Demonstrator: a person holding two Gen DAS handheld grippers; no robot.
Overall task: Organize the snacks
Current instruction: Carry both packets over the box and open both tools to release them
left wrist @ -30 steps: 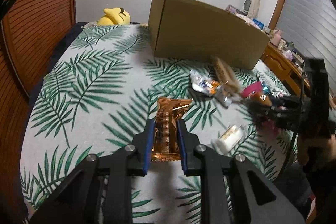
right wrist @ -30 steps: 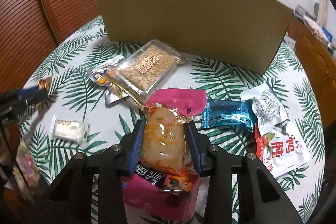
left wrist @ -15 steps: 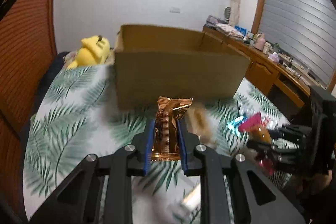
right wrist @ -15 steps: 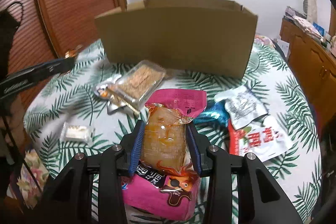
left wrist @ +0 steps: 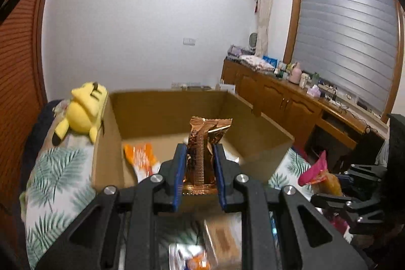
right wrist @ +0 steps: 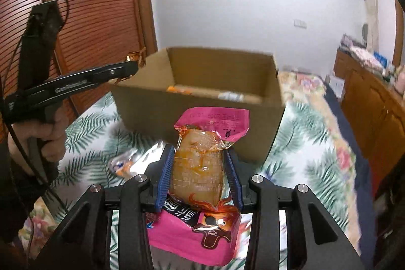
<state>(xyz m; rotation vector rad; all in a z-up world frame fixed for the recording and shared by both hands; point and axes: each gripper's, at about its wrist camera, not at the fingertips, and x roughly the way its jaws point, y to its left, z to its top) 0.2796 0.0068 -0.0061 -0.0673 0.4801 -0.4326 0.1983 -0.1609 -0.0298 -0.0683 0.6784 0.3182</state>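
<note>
My left gripper is shut on a copper-brown foil snack bar, held up at the near edge of the open cardboard box. An orange packet lies on the box floor. My right gripper is shut on a pink pouch with a clear orange window, raised in front of the box. In the right wrist view the left gripper reaches over the box's left corner with the foil bar showing at its tip. The right gripper with its pink pouch shows at the left wrist view's right edge.
A yellow plush toy lies against the box's left wall on the palm-leaf cloth. Loose snack packets stay on the cloth below the grippers. A wooden sideboard runs along the right wall. A hand holds the left tool.
Both grippers have risen from the cloth and moved toward the box, each keeping its snack. The box interior, hidden earlier, now shows from above.
</note>
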